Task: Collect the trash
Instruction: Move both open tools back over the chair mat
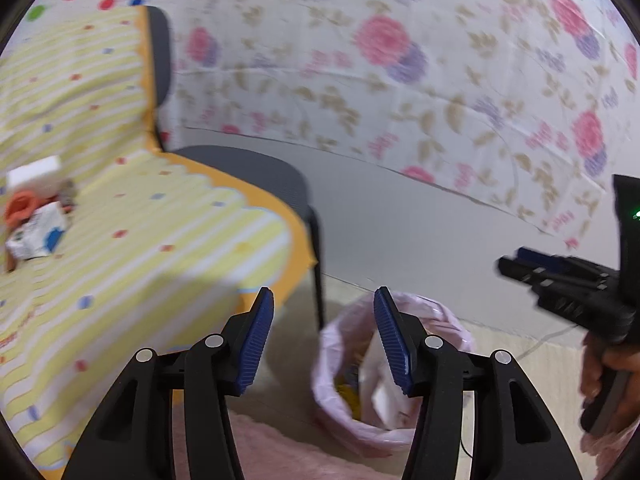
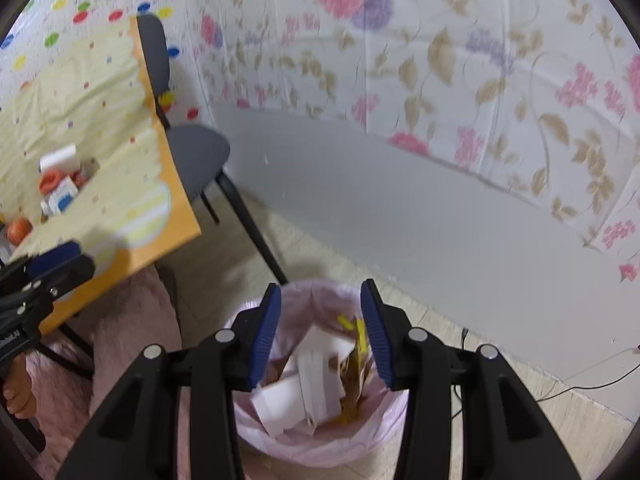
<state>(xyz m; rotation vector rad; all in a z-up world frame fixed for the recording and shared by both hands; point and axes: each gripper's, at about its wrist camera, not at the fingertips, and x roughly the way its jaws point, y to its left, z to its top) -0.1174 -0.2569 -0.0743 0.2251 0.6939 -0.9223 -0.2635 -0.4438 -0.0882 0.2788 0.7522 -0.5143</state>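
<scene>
Both claws are hanging open and empty: the right claw point(image 2: 320, 328) above the lined bin point(image 2: 320, 440) of paper scraps point(image 2: 296, 392), the left claw point(image 1: 324, 336) beside the surface's point(image 1: 140, 280) edge.

This looks like a room in a home: floral sheeting point(image 2: 460, 60) hangs over the wall, a striped yellow cloth point(image 1: 132, 240) covers the surface, a grey chair point(image 2: 192, 152) stands beside it, and a pink-lined bin point(image 2: 320, 432) sits on the tiled floor point(image 2: 540, 420).
</scene>
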